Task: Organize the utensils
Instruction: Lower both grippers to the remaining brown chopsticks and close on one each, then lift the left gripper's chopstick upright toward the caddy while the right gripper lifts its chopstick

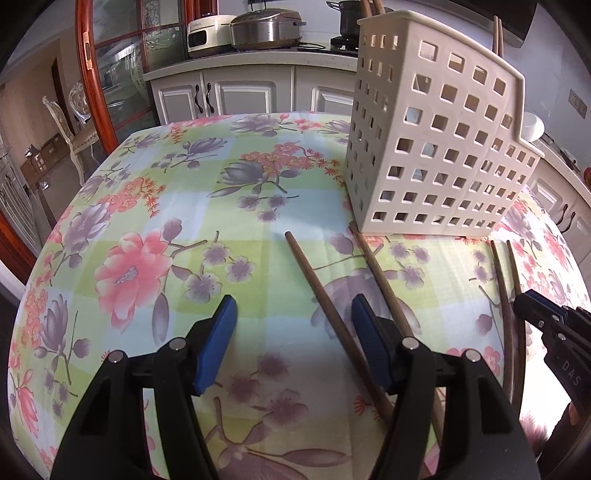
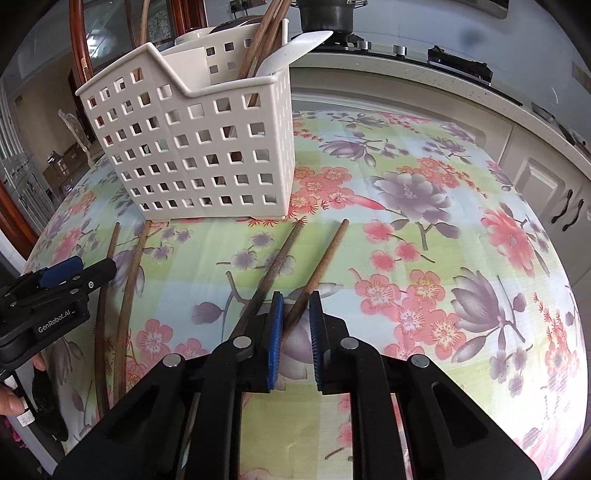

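Four brown chopsticks lie on the flowered tablecloth in front of a white perforated basket (image 1: 436,147) (image 2: 207,155). The basket holds more chopsticks (image 2: 264,33) and a white spoon (image 2: 295,48). My right gripper (image 2: 296,314) is shut on one chopstick (image 2: 328,251), which crosses slantwise between the blue pads. Its twin (image 2: 277,266) lies just left of the left finger. My left gripper (image 1: 293,332) stands open low over the cloth. One chopstick (image 1: 314,280) lies between its fingers, untouched. Another chopstick (image 1: 380,273) runs under the right finger.
The table's left edge curves away beside my left gripper (image 2: 88,271). My right gripper (image 1: 532,310) shows at the right edge, beside its pair of chopsticks (image 1: 502,280). White cabinets (image 1: 236,96) and a counter with cookers (image 1: 258,26) stand beyond the table. A hand (image 2: 11,402) shows at the lower left.
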### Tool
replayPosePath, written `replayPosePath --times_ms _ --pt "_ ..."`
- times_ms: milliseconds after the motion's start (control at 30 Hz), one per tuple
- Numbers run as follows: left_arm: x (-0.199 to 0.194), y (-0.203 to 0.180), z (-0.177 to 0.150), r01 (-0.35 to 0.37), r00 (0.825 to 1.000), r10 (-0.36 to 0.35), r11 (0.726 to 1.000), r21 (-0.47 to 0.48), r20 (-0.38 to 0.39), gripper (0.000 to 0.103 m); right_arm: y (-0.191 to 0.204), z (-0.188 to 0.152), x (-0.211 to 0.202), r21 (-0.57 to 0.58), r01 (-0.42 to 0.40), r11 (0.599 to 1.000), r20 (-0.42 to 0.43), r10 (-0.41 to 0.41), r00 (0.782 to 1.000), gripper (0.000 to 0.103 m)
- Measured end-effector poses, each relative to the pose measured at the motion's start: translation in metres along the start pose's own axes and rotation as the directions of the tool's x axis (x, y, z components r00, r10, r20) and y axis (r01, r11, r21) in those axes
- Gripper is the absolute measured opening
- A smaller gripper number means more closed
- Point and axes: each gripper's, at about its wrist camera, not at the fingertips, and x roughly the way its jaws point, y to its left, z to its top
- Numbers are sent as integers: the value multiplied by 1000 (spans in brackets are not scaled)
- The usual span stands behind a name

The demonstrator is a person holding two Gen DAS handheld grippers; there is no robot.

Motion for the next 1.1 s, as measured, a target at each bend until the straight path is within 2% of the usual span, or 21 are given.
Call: replayPosePath --times_ms 200,233,300,367,433,633,1100 --pt "4 -11 4 17 1000 -17 1000 23 -1 62 -5 7 5 10 -16 1000 -8 16 1000 12" --pt "4 -14 5 19 1000 -19 999 27 0 60 -4 9 6 7 -14 1000 -7 14 1000 12" --pt "4 -19 6 26 1000 -27 999 38 6 47 0 10 8 -11 -3 1000 0 3 1000 12" --pt "3 -22 5 46 999 -46 998 41 11 25 3 10 9 -25 5 1000 10 -5 1000 11" --pt "2 -22 4 73 997 -73 997 30 11 10 0 9 6 -16 -5 1000 14 5 1000 7" --pt "-4 -15 -2 128 992 -127 992 -9 26 8 -19 2 -5 35 -45 998 34 43 998 6" --pt "-54 -1 -12 148 978 -140 988 -45 152 7 -26 4 -44 48 -100 994 155 91 984 6"
